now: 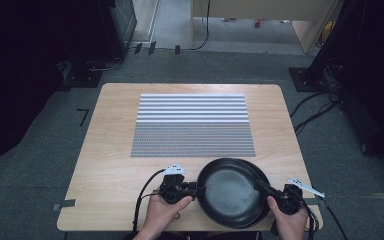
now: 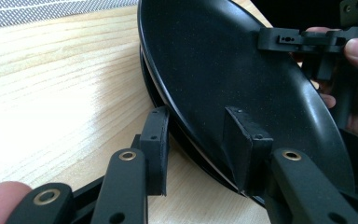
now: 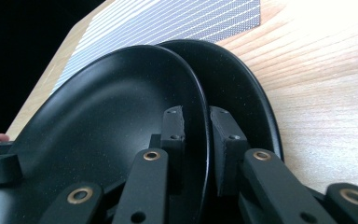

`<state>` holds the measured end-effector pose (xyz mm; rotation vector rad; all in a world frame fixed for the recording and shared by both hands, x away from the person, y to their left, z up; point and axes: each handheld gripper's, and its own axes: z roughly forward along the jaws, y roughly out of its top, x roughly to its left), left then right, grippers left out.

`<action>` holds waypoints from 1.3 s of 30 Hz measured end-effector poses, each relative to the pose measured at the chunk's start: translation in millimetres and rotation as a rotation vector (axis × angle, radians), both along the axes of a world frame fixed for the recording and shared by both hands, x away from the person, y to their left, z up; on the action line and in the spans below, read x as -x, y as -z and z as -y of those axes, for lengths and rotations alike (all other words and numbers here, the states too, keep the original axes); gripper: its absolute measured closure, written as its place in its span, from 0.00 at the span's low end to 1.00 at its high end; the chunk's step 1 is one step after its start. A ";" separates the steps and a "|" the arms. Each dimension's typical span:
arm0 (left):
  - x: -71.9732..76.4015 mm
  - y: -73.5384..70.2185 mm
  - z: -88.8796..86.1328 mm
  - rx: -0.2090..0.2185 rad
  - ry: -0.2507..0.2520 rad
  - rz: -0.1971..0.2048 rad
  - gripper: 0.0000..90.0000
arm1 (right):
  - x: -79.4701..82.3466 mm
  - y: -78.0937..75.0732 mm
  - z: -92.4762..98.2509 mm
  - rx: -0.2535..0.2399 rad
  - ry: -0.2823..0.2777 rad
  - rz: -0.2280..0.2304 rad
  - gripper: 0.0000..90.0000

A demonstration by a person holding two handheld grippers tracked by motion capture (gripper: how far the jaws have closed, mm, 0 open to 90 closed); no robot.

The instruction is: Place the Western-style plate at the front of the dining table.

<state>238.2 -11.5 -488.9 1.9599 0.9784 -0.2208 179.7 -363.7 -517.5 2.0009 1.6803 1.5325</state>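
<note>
Two hands reach in from the bottom edge of the high view, each holding a black two-jaw tool. The left tool [image 1: 198, 189] grips the left rim of the upper of two stacked round, matte black plates [image 1: 228, 189], at lower centre of the pale wooden worktop [image 1: 110, 145]. The right tool [image 1: 261, 186] grips that plate's right rim. A grey striped woven mat [image 1: 193, 125] lies above the plates.

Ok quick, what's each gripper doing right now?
Left gripper: closed on the top black plate, at its left rim.
Right gripper: closed on the same plate's right rim.
</note>
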 end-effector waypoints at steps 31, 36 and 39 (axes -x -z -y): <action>2.1 5.4 2.2 0.071 -0.038 -0.133 0.79 | 6.8 -11.3 10.2 -0.175 0.060 -0.020 0.94; 0.2 3.3 -1.0 0.078 -0.054 -0.143 0.81 | 6.7 -15.6 7.5 -0.167 0.053 -0.020 0.94; -1.4 2.7 -3.2 0.079 -0.062 -0.149 0.82 | 4.4 -16.7 5.6 -0.165 0.045 -0.020 0.94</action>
